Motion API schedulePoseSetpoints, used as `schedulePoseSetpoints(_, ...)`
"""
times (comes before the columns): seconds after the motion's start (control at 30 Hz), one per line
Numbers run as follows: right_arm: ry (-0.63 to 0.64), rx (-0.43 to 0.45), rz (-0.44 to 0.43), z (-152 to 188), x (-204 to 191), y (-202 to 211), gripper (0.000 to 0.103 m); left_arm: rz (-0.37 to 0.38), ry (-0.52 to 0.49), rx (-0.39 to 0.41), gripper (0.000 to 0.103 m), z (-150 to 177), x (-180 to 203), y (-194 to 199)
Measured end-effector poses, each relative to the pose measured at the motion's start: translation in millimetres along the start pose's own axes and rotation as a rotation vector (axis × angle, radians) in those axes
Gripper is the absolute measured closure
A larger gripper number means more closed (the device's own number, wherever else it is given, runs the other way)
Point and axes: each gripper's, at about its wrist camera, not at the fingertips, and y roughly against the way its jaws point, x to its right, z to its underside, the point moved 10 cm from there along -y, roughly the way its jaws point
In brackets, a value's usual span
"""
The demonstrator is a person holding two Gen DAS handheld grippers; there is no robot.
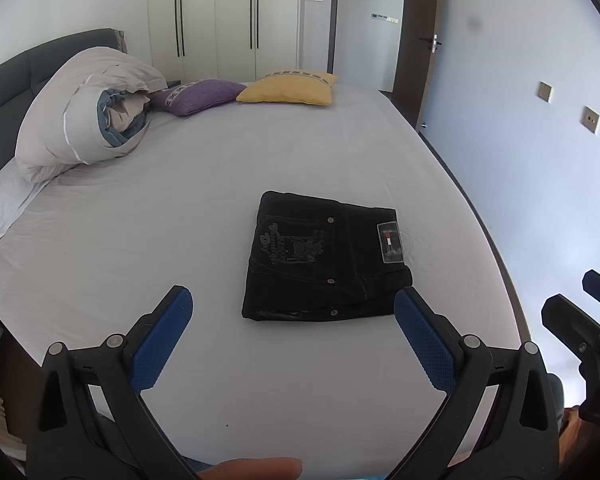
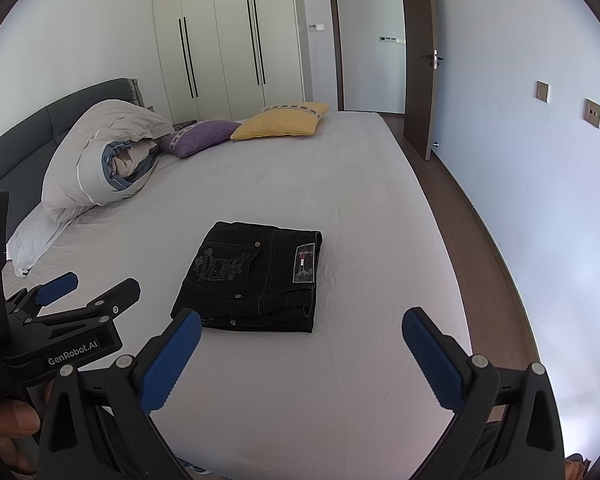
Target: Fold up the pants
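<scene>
Black denim pants (image 1: pixel 324 264) are seen folded into a compact, squarish bundle on a bed (image 1: pixel 220 200), at about 12 o'clock from the left gripper (image 1: pixel 292 336) and 11 o'clock from the right gripper (image 2: pixel 300 352). Both claws are held spread wide and empty, clear of the cloth; the task is judged essentially complete. A risk is judged to remain: the thick stacked layers could be snagged by a textured blue pad (image 1: pixel 424 344) if either tool is swept low, and the near edge, where layers sit slightly uneven, could be dragged open. The denim appears stiff and heavy, with metal rivets, an embroidered pocket and a glossy tag; the sheet is smooth, pale and lightly creased. A rolled duvet (image 1: pixel 84 112) lies at 10 o'clock.
</scene>
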Motion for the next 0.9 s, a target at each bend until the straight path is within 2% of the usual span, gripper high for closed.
schedulePoseSetpoints(0.9,0.003,-0.005,-0.002,6.0,0.0,0.1,0.000,0.010,-0.006,-0.006,0.000,1.8,-0.4,-0.7)
